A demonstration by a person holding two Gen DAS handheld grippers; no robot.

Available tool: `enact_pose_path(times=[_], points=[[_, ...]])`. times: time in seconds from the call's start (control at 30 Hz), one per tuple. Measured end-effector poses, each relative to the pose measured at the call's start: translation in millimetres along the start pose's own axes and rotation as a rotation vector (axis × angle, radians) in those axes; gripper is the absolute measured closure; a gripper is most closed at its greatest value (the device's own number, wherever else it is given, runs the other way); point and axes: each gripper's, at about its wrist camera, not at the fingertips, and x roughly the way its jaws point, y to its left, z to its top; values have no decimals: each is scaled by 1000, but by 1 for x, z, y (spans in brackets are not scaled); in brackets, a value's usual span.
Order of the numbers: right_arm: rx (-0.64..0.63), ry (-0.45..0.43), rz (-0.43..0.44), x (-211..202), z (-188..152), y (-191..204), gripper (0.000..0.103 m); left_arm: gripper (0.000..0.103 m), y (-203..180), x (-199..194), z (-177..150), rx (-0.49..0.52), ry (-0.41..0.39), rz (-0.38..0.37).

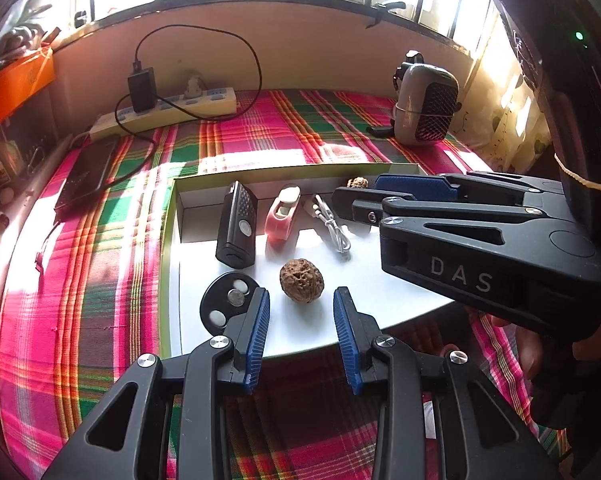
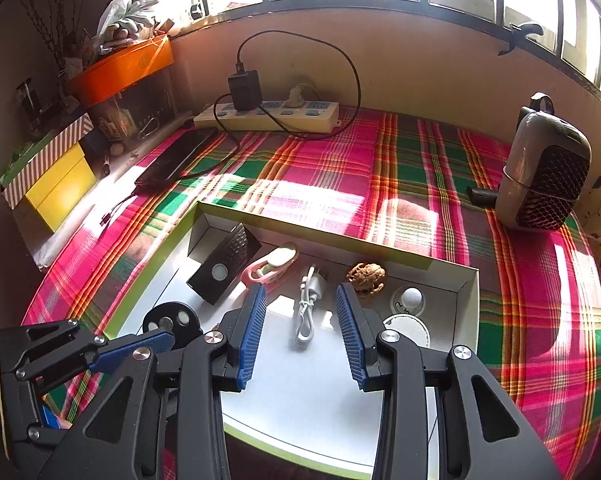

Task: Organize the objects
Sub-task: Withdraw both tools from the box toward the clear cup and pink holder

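Both grippers, left [image 1: 301, 326] and right [image 2: 301, 326], gape empty above the tray [image 2: 470, 292]; a careless nudge could roll the walnut [image 1: 301, 280]; the cable [image 2: 306, 318] could snag.

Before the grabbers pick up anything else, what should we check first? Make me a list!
1. Left gripper empty and open: ok.
2. Right gripper empty and open: ok.
3. Round walnut free to grab, nothing touching it: ok.
4. White cable lying loose, not tangled around anything: ok.
5. Everything sits inside the white tray: ok.
6. Bare tray floor left for more things: ok.
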Motion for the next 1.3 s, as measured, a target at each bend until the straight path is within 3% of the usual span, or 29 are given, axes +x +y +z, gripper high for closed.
enact_pose_path(times=[0.43,0.87,1.2,1.3], points=[[18,-42,-34,-37,-34,-2,65,72,-7,-26,-23,2,-34,-29],[73,-66,-88,-64,-75,-16,65,72,-20,-25,-53,17,13,-145],[87,-69,-90,-72,-96,-18,65,71,-42,-27,-68,97,24,-238],[92,-70,-88,-74,-101,-19,55,70,-50,-27,-70,126,26,-250]])
